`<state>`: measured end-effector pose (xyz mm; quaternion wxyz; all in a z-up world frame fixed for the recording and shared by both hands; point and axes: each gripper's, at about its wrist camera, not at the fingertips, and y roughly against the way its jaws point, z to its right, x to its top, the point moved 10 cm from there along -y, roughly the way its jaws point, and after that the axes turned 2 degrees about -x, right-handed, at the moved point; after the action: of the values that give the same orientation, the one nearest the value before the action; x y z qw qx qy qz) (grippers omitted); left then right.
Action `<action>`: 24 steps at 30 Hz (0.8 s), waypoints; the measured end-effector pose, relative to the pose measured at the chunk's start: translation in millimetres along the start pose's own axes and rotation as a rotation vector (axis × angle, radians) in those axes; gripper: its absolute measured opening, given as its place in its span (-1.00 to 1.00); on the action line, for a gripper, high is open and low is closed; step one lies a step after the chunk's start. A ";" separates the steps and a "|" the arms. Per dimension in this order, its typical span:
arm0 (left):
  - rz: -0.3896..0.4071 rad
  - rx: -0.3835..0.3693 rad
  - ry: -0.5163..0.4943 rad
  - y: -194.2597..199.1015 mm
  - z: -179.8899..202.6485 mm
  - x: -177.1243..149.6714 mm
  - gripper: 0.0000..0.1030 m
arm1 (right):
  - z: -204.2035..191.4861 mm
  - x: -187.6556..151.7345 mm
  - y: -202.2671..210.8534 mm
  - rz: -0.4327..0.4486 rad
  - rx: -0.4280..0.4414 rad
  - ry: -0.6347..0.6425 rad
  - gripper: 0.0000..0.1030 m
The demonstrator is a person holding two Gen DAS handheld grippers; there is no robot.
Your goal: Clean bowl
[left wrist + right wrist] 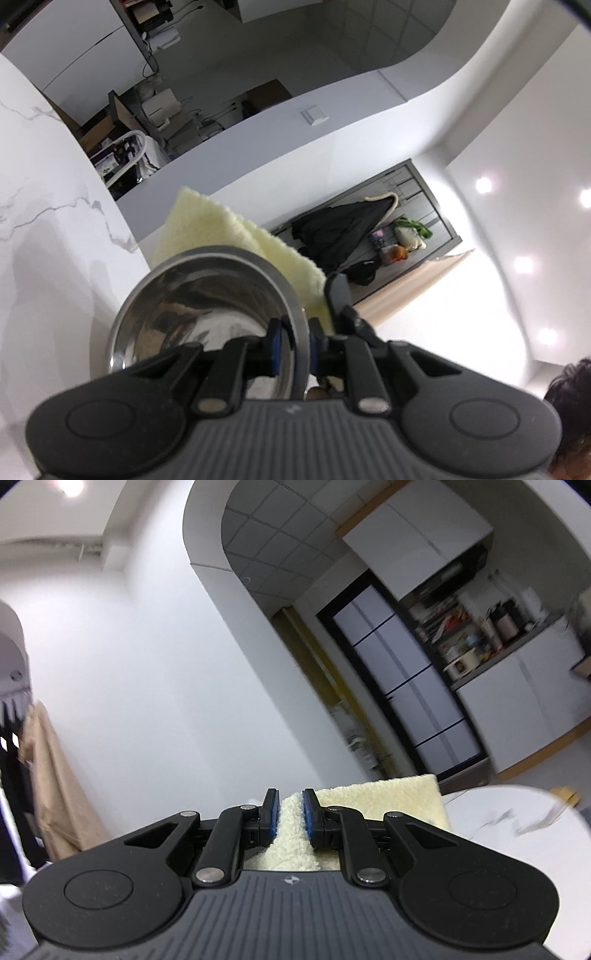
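Bowl (207,314), steel, lifted with its rim pinched between the left gripper (295,345) fingers; pale yellow cloth (295,830) pinched between the right gripper (289,814) fingers, just beyond the bowl.

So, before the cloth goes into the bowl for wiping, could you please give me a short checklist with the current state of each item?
1. Left gripper clamped on the bowl rim: ok, one finger inside the rim, one outside.
2. Right gripper holding the cloth: ok, cloth pinched between its fingers.
3. Cloth near the bowl: ok, in the left wrist view it sits just behind the far rim.
4. Bowl opening free for the cloth: ok, nothing covers it.
5. Bowl inside needs wiping: cannot tell, reflections hide any dirt.
6. Bowl supported from below: cannot tell, its underside is out of view.
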<state>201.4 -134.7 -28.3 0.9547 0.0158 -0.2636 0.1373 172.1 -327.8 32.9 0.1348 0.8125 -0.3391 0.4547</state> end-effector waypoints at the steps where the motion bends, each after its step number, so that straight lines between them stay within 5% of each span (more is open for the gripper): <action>1: -0.002 0.002 -0.003 -0.3 0.4 -0.3 -0.70 | 0.5 -1.0 -0.1 -0.002 0.000 -0.002 -0.71; 12: -0.010 -0.045 -0.023 1.7 13.7 -1.4 -0.70 | 12.8 -2.1 1.7 0.006 -0.038 -0.020 -0.71; 24: 0.055 -0.160 -0.024 11.3 32.9 5.5 -0.68 | 46.4 -6.1 10.8 0.050 0.031 -0.258 -0.71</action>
<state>186.4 -125.8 2.3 0.9455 -0.0662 -0.2854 0.1420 192.8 -357.6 1.3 0.0658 0.8576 -0.3665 0.3546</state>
